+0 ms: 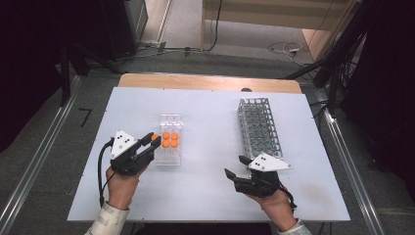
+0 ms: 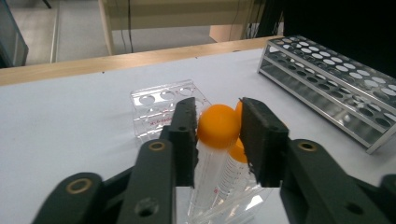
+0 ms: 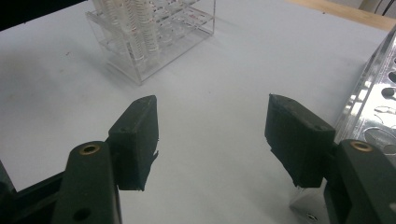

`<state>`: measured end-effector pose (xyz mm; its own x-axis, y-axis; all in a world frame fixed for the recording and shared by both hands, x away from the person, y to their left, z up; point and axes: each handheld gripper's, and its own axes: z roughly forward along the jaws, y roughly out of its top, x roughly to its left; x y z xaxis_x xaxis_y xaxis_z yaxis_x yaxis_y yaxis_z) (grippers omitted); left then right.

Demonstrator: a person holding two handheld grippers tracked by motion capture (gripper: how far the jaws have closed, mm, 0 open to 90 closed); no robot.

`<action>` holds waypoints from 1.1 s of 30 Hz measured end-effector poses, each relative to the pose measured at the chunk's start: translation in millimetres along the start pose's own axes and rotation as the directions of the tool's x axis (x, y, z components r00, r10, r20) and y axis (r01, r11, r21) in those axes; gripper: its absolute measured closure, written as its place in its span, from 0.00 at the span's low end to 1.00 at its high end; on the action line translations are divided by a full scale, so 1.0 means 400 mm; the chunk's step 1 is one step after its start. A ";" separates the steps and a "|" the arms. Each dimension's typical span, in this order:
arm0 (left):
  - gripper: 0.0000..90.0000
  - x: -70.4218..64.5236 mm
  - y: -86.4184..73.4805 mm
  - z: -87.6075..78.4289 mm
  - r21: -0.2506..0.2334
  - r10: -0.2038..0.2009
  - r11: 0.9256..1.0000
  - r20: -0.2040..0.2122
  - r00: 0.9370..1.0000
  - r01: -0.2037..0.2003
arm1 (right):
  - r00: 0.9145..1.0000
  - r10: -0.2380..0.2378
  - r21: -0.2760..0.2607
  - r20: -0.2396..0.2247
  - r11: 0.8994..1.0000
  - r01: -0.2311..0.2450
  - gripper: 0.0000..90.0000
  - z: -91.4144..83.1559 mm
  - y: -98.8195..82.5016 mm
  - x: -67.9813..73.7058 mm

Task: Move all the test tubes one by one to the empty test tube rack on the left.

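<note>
Tubes: five orange-capped tubes [image 1: 170,139], two racks [image 1: 259,128].

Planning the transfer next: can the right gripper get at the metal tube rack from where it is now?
Probably yes. The right gripper has its jaws open with nothing between them, and the metal tube rack stands just beside it on the white table. Nothing lies between them; the rack's edge already shows by the right jaw in the right gripper view.

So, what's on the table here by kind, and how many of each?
Orange-capped tubes: 5, four standing in the rack and one between the left claw's jaws at the rack's edge
Clear plastic rack: 1
Metal mesh rack: 1
Total: 7
</note>
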<state>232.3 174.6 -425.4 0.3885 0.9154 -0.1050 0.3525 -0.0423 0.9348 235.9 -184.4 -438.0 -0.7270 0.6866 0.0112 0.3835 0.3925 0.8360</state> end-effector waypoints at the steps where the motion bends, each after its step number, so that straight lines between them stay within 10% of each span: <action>1: 0.71 0.000 0.000 0.000 0.000 -0.002 1.000 0.001 1.000 0.002 | 1.000 0.000 -0.001 0.000 1.000 0.000 0.37 0.000 0.000 0.000; 20: 0.60 0.004 0.003 -0.008 -0.006 -0.032 0.999 0.014 0.999 0.032 | 1.000 0.006 -0.005 0.011 1.000 -0.006 0.37 -0.001 -0.001 -0.007; 33: 0.30 0.008 -0.002 -0.029 -0.009 -0.089 0.996 -0.022 0.996 0.089 | 0.999 0.029 -0.017 0.045 0.999 -0.029 0.37 -0.006 -0.006 -0.031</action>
<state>223.3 182.1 -422.5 0.3369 0.9241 -0.1801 0.3779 0.0425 0.9249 242.4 -195.4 -438.8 -0.6890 0.7247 0.0109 0.3946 0.3625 0.8443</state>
